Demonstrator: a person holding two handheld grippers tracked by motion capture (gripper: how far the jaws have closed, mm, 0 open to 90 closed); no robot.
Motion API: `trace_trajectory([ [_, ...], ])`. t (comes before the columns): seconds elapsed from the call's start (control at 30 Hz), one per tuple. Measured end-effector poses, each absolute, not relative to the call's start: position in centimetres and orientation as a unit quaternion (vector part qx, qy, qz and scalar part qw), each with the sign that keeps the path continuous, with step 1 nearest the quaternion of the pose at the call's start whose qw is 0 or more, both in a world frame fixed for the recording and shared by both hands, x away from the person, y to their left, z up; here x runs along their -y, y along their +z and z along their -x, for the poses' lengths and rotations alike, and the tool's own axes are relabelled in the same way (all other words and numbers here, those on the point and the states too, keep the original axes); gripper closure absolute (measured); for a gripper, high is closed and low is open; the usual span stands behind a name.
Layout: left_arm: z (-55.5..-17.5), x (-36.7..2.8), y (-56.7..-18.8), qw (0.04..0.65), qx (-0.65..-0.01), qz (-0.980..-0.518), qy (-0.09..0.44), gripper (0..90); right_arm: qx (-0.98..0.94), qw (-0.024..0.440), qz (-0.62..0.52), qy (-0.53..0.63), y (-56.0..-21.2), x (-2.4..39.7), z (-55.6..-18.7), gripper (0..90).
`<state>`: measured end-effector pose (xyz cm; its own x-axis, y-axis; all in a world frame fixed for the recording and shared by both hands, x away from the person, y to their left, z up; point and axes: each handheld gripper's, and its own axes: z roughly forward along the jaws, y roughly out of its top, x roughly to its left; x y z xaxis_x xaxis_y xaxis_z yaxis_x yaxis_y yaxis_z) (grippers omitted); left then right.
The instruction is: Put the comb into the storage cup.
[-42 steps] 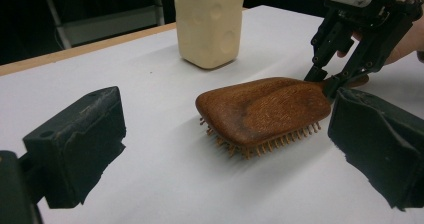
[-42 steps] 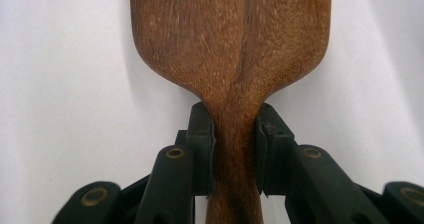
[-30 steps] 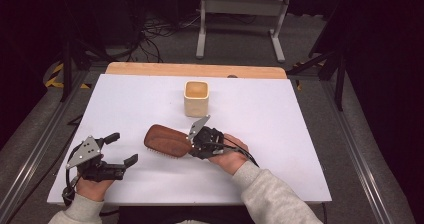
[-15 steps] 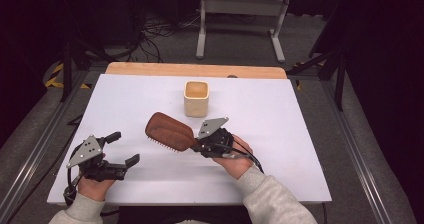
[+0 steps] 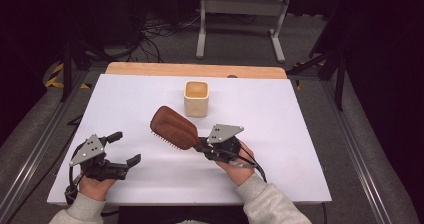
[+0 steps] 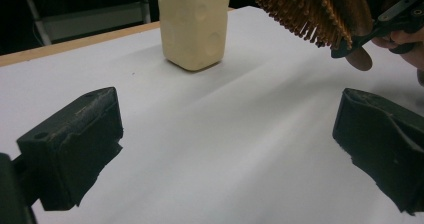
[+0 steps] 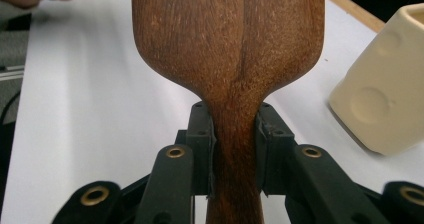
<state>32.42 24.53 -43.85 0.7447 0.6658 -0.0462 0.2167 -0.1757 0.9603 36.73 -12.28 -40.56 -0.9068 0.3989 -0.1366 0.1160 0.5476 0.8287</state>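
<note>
Left gripper: we see the left gripper (image 5: 125, 148) resting near the tabletop's near left edge, its black jaws spread wide with only bare surface between them.

Right gripper: to the right of it and slightly farther, we find the right gripper (image 5: 203, 145) pressed together on the handle of the brown wooden paddle hairbrush (image 5: 173, 127); in the right gripper view the two pads (image 7: 202, 144) pinch the narrow handle from both sides.

Hairbrush: we see it lifted off the surface, its oval head tilted up and to the far left of the right gripper, wooden back on top, bristles facing down; in the left gripper view the bristles (image 6: 300, 11) hang above the surface.

Tabletop: we note the white tabletop (image 5: 300, 114), with a strip of bare wood along its far edge.

Cup: farthest, we see the cream square ceramic cup (image 5: 196, 98) standing upright near the middle of the far side, just beyond the brush head and apart from it.
</note>
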Motion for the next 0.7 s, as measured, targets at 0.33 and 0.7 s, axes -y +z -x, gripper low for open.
trace_trajectory([
  [0.33, -33.0, -23.5, -43.1, 0.586, -0.299, -0.738, 0.152, 0.1, -0.844, 0.178, -0.155, 0.482, -41.3, 13.5, -35.8, 72.8],
  [0.7, -33.9, -21.5, -41.3, 0.591, -0.287, -0.746, 0.114, 0.1, -0.837, 0.19, -0.148, 0.49, -41.4, 13.4, -35.5, 72.7],
])
